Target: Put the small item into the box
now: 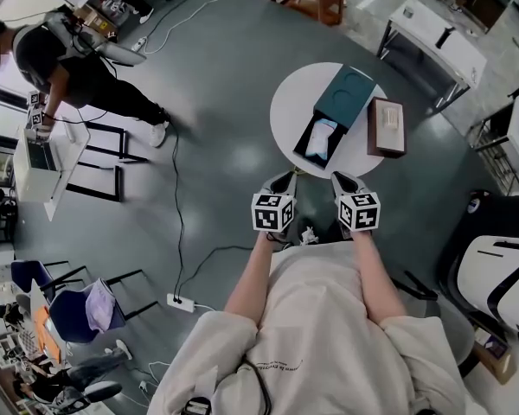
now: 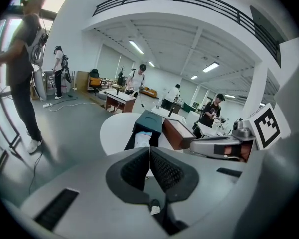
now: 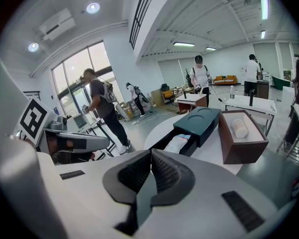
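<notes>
grippers first, head view: left gripper [image 1: 282,182] and right gripper [image 1: 344,182] hang side by side at the near edge of a round white table [image 1: 285,102], both short of the boxes. on the table sits a teal box [image 1: 350,89], its lid covering the far half of a black tray, and a pale packet [image 1: 321,139] lies in the open half. just beside it is a brown box [image 1: 387,126], open.

left gripper view: ribbed black pads [image 2: 134,168] are pressed together with nothing between them. the packet is dead ahead, well apart.

right gripper view: pads together here too, empty. the brown box shows a cream lining with a small white ribbed roll [image 3: 239,128] inside. whether the small item is the packet or the roll, i can't tell. the packet looks soft, light, slick film, so i'd pinch a free edge, gently. the roll looks light and maybe crushable, so take it across the middle with an easy squeeze.
</notes>
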{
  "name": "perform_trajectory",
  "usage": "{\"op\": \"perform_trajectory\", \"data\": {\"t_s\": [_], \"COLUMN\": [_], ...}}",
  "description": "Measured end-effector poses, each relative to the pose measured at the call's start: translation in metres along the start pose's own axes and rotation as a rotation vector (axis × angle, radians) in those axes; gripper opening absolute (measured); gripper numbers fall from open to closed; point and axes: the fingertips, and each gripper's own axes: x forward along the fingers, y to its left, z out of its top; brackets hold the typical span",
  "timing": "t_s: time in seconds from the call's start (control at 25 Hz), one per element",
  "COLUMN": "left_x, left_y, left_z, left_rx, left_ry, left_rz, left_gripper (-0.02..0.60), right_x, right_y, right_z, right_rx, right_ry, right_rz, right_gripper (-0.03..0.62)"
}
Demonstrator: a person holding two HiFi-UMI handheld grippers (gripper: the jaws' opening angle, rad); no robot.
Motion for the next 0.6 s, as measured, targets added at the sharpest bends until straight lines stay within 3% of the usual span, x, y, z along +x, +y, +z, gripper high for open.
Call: {"op": "perform_trajectory", "data": {"t_s": [0.6], "left_x": [0.0033], "left_y": [0.0059], "left_z": [-0.0029], "left_rx": [0.025], "left_ry": [0.034], "left_rz": [0.022], "left_gripper": [0.021], "right_x": [0.0056], "right_y": [0.0013], "right_z": [-0.0014], "right_rx": [0.032], "right_ry": [0.018], "right_rz": [0.013], "right_gripper": [0.035]}}
